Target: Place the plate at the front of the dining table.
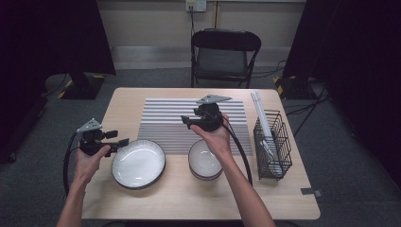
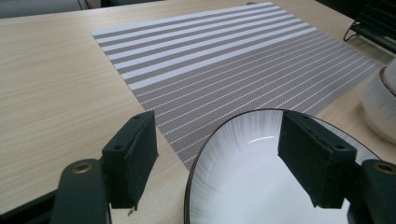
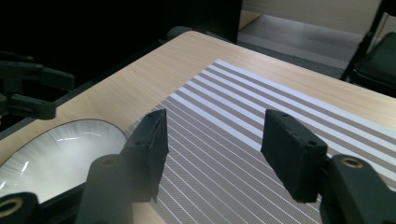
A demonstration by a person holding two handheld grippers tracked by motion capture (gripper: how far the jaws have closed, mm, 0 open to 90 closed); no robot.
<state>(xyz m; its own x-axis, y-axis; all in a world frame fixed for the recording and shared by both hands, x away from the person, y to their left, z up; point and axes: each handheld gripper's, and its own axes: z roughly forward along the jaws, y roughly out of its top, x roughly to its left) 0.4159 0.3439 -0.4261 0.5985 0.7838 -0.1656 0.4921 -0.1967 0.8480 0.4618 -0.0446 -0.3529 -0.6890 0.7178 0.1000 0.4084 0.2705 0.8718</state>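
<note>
A wide white plate with a dark rim (image 1: 138,163) lies near the table's front, left of a smaller white bowl (image 1: 204,161). Behind them is a grey-and-white striped placemat (image 1: 170,118). My left gripper (image 1: 124,141) is open at the plate's left edge, and in the left gripper view the plate (image 2: 261,163) sits between and beyond its jaws, with the bowl (image 2: 380,107) at the right. My right gripper (image 1: 185,121) hovers open above the placemat (image 3: 261,102), with nothing between its jaws and the plate (image 3: 60,149) low at the left.
A black wire basket (image 1: 272,144) holding white utensils stands at the table's right edge. A black folding chair (image 1: 224,52) stands behind the table. Bare wooden tabletop (image 1: 189,198) runs along the front.
</note>
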